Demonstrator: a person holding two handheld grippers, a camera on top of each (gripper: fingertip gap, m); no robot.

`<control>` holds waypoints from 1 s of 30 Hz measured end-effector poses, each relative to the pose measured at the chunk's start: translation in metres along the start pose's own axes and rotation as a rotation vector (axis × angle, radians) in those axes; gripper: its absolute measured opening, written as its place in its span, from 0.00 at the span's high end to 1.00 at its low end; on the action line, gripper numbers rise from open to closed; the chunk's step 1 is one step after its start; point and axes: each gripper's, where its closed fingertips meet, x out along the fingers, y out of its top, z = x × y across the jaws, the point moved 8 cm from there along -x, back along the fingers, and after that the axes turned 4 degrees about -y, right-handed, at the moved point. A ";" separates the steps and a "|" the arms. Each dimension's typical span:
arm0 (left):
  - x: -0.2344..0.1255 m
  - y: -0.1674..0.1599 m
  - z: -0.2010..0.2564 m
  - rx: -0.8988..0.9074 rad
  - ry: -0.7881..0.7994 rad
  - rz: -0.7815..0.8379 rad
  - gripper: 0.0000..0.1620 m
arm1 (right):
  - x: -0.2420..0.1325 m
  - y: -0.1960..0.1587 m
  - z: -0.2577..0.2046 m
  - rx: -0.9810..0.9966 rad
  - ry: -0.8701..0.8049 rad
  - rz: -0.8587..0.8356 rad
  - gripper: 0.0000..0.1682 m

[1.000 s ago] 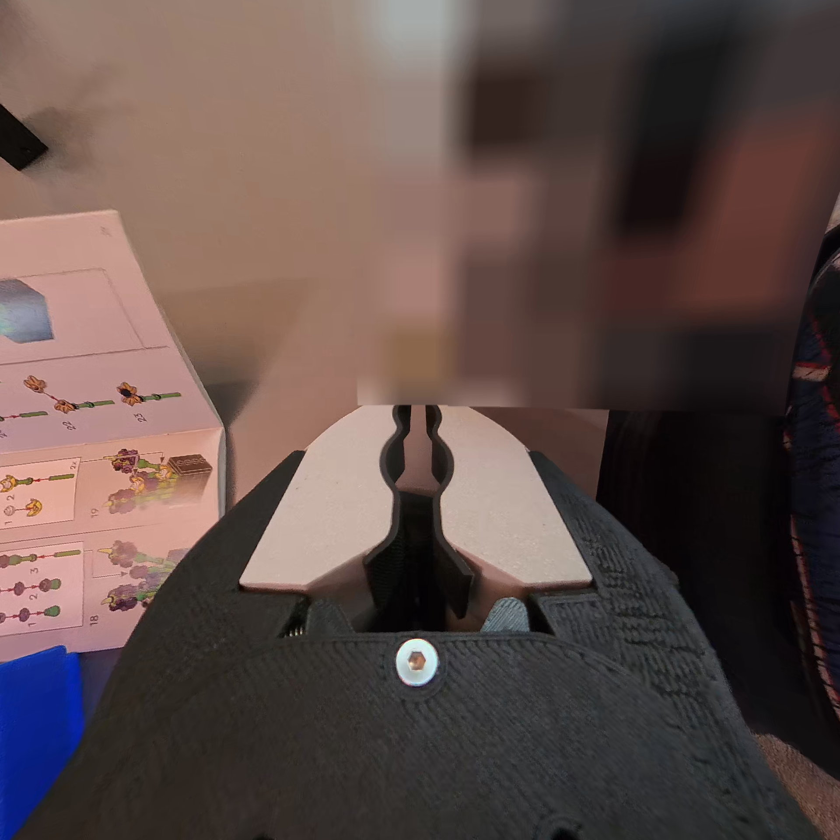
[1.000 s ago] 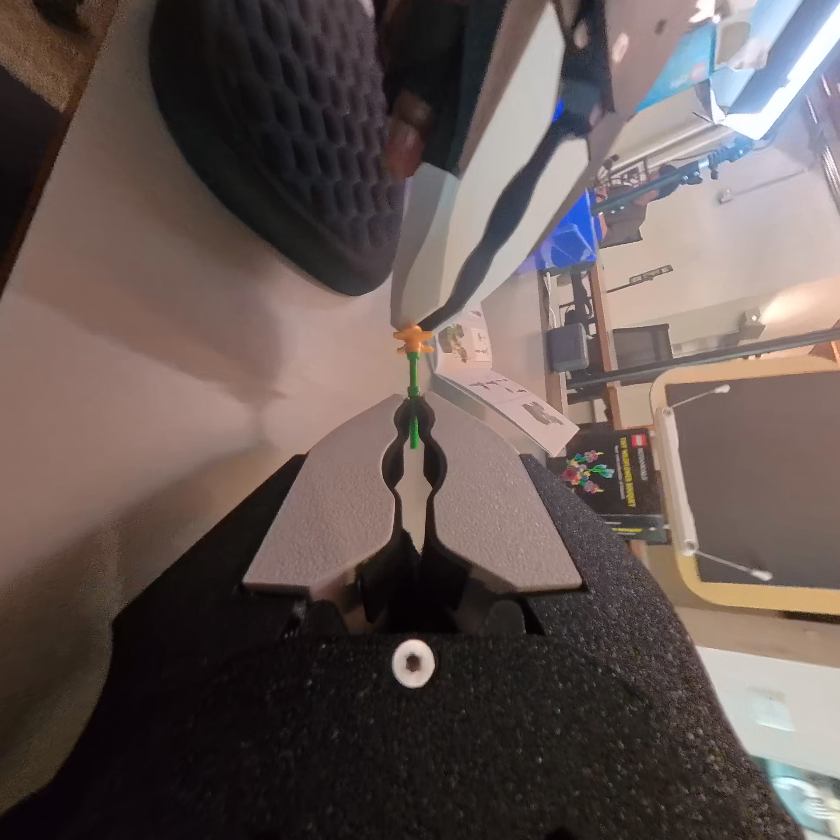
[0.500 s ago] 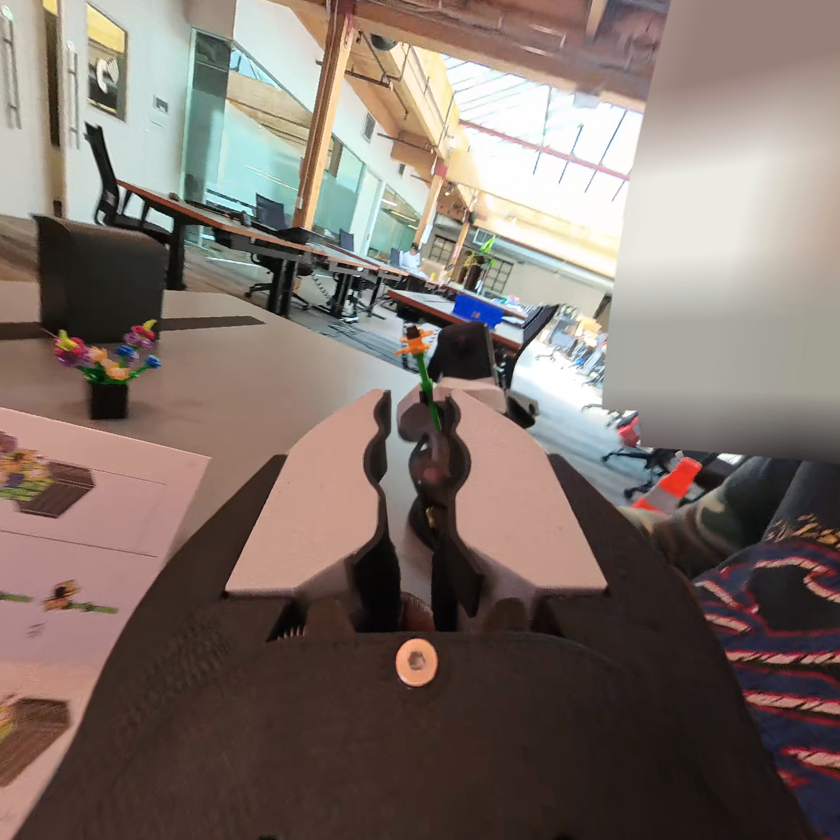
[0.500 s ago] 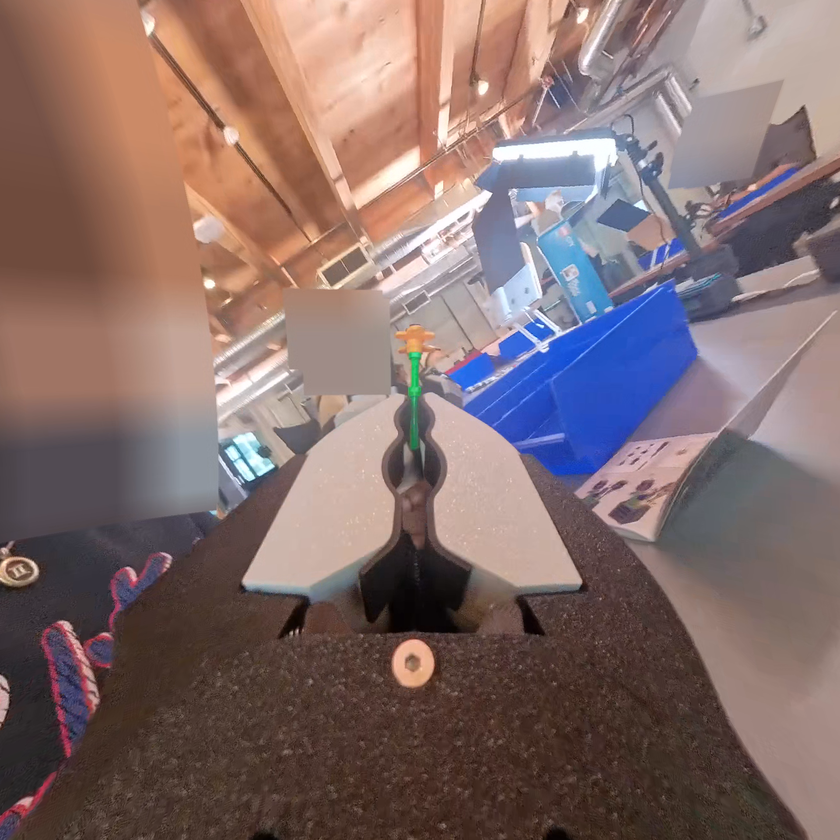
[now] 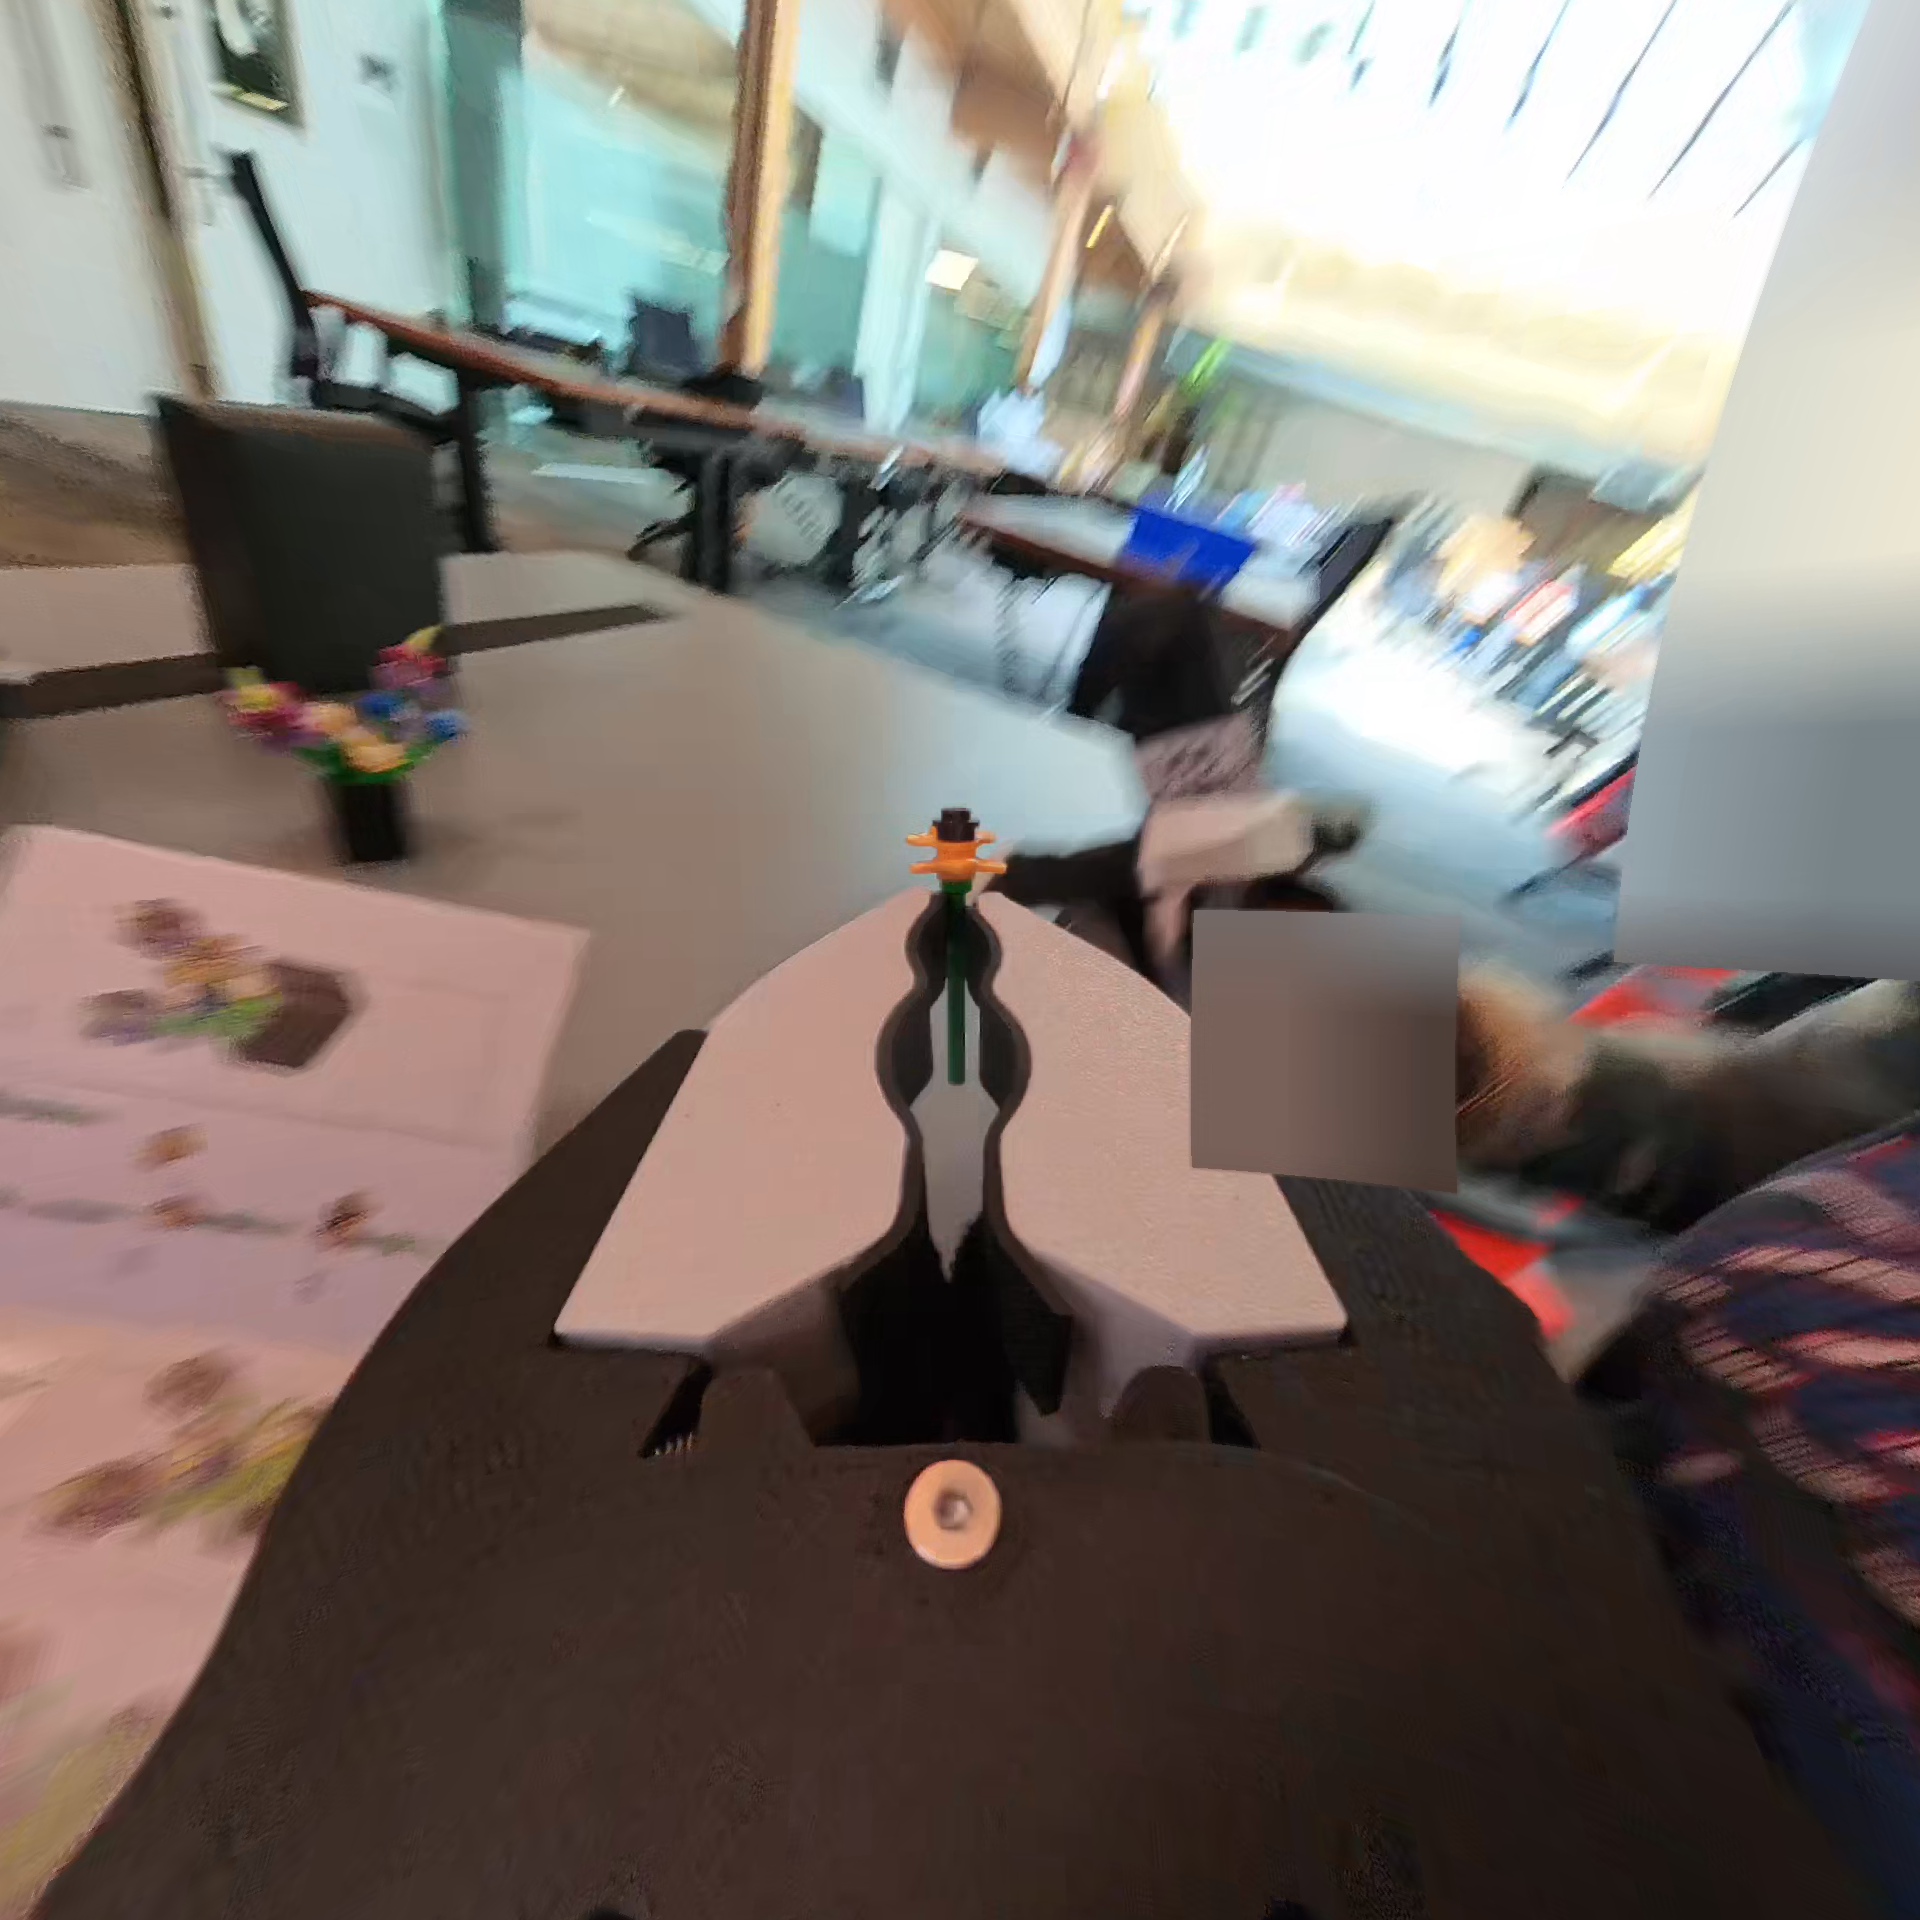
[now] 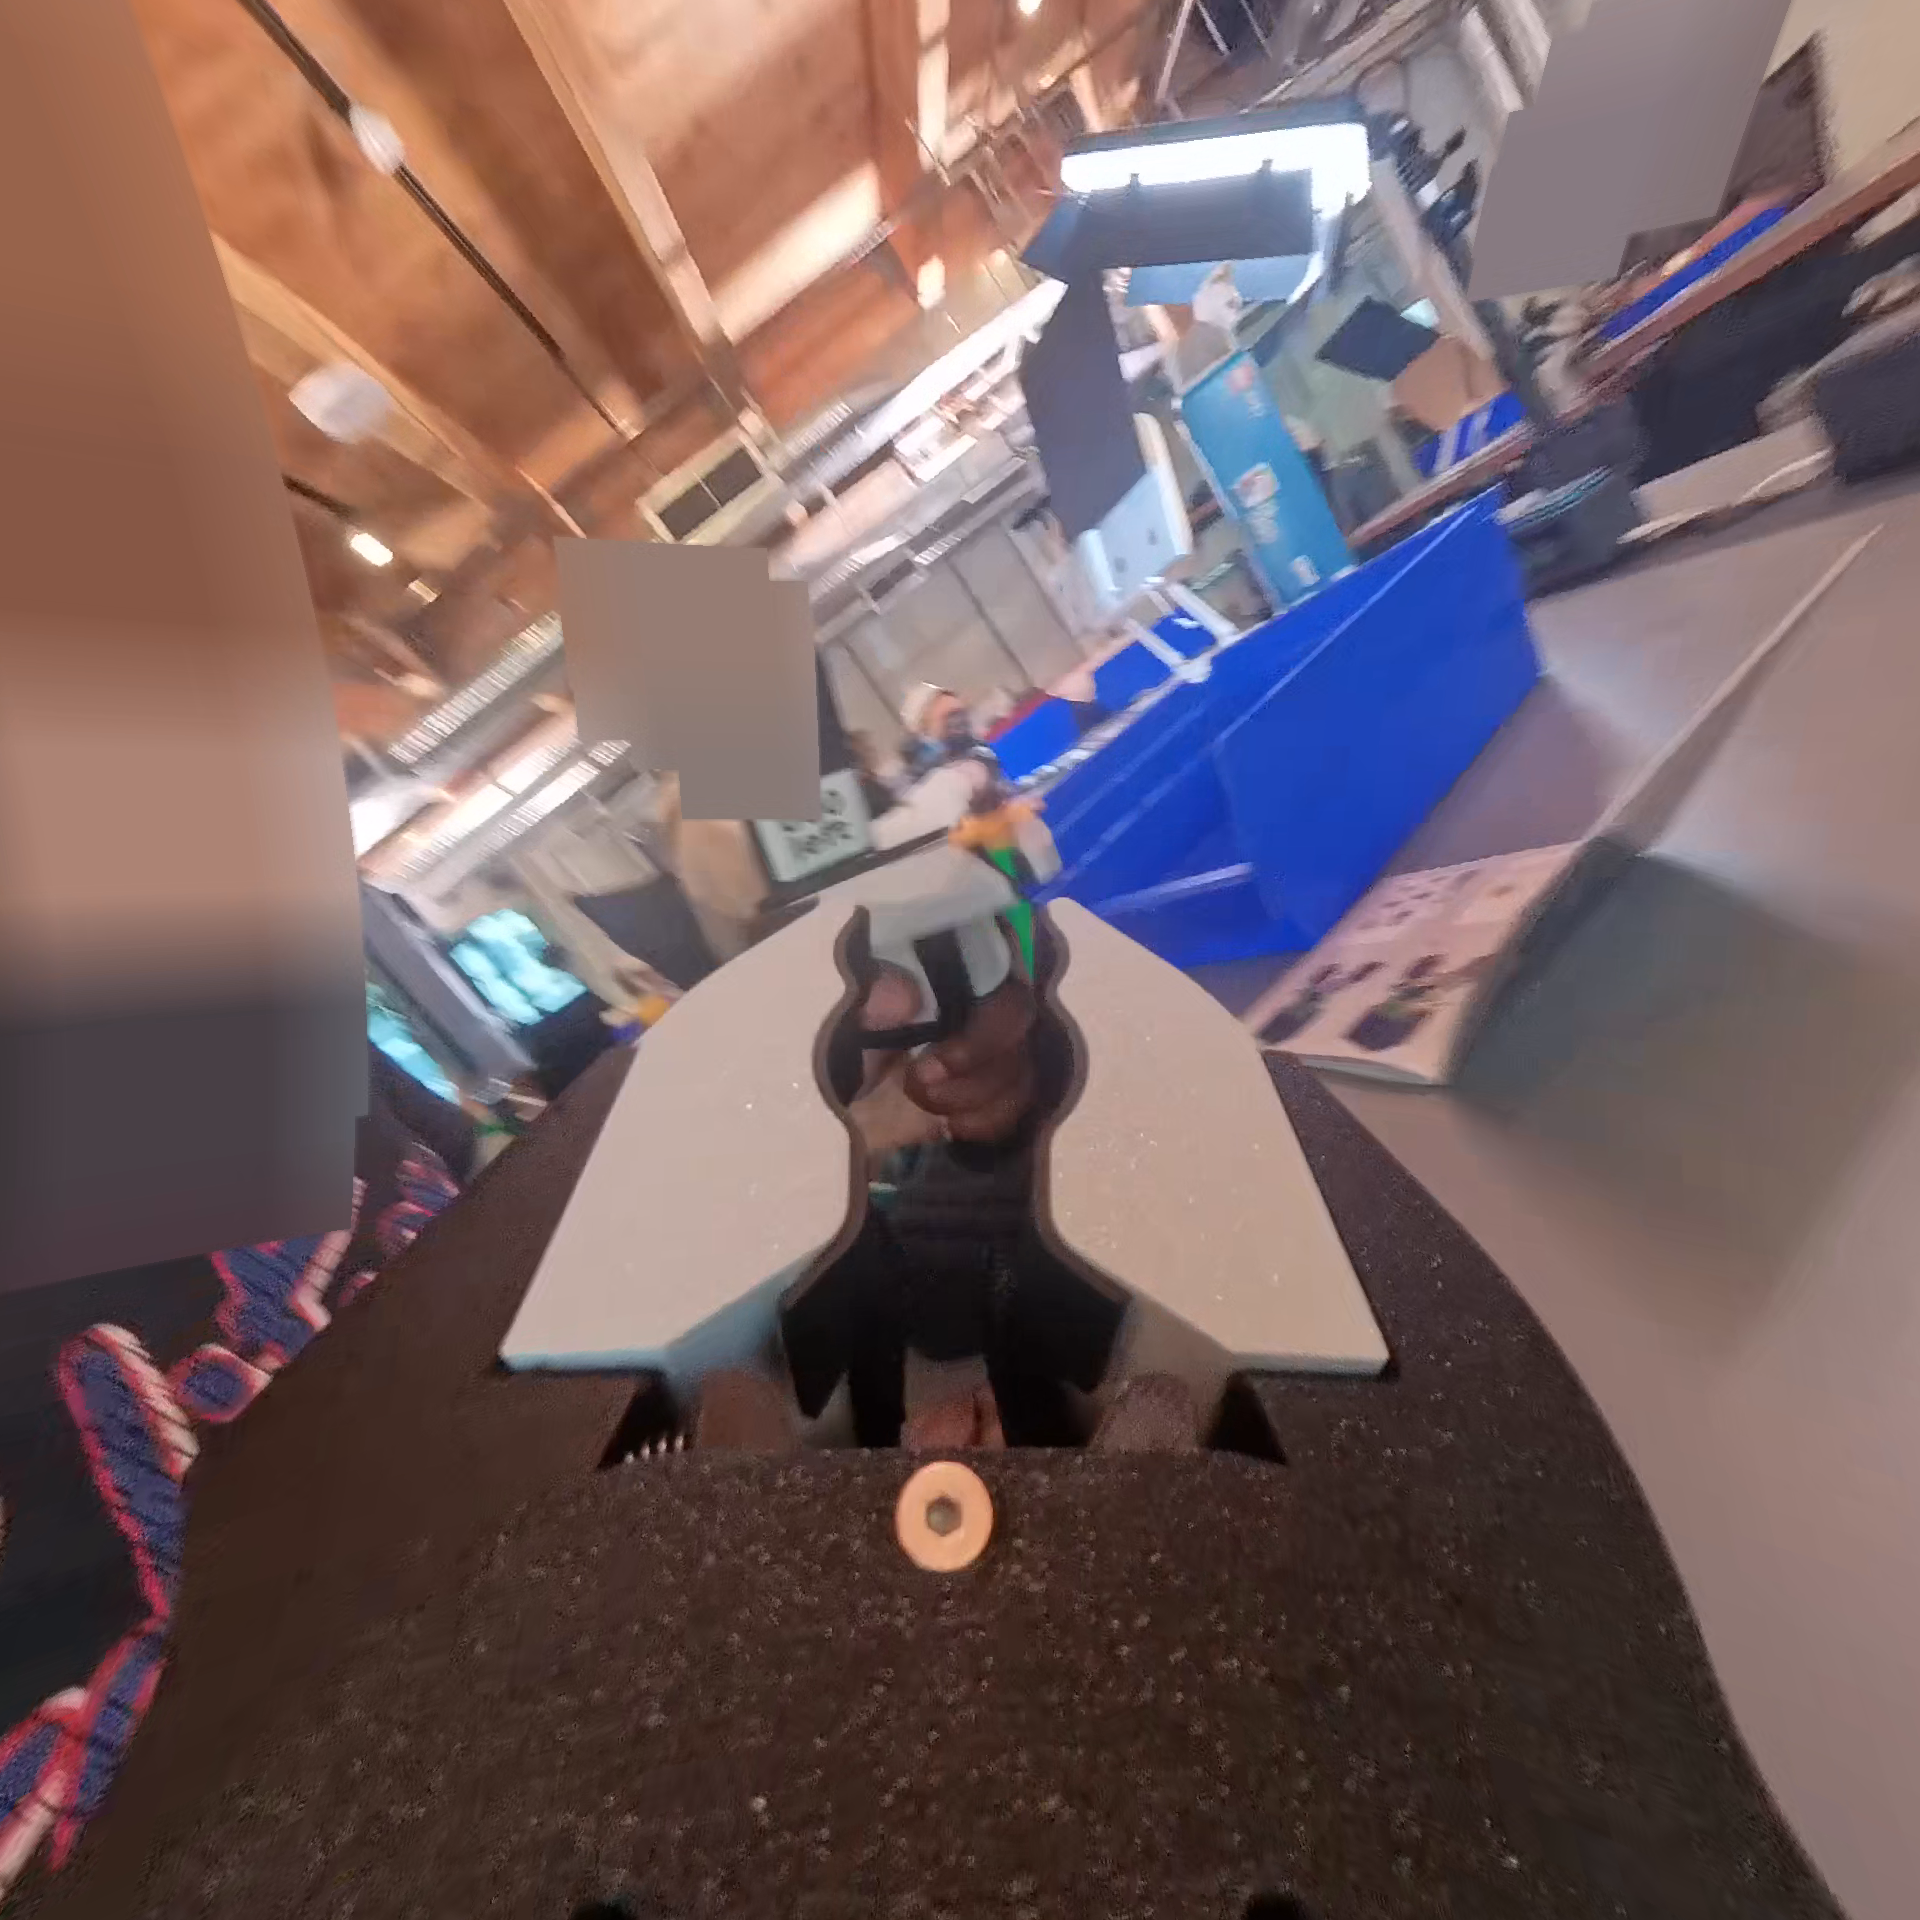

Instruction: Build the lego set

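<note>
Clamped tight with the left gripper [image 5: 951, 920] on a thin green stem [image 5: 956, 997], right at the tips. Sticks straight up past the tips, with a small orange flower [image 5: 954, 854] and a dark little stud on top. Hangs in the air above the grey table [image 5: 727, 748], not touching it. Over in the right wrist view, wide and loose with the right gripper [image 6: 951, 920], and nothing held between the two grey fingers. Shows, through that gap, the other gripper farther off and blurry, with a bit of orange and green at its tip. Farther out to the left of the stem, lying flat on the table, an open picture booklet [image 5: 312, 1039]. Behind it, well apart from the stem, a bunch of toy flowers [image 5: 348, 727] standing in a black pot. Off beyond the right gripper, some big blue bins [image 6: 1351, 727]. Looks like time to carry the new flower over and plug it into the bunch. To do it well: squeeze just enough so the thin stem does not slip or bend. Move slowly and hold the stem upright. Steady the black pot with the free right gripper so it does not tip. Find an empty hole first, then push straight down, never sideways. Let go only when the stem feels snug.
</note>
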 end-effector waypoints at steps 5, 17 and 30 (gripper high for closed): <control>-0.004 -0.016 0.001 0.520 0.301 -0.246 0.98 | -0.009 0.012 -0.010 -0.442 -0.154 -0.175 0.96; 0.007 -0.034 0.016 0.950 0.430 -0.328 0.98 | 0.009 0.000 -0.001 -0.654 -0.230 -0.243 0.96; 0.003 -0.041 0.020 1.087 0.430 -0.360 0.99 | 0.008 -0.011 -0.001 -0.620 -0.184 -0.313 0.99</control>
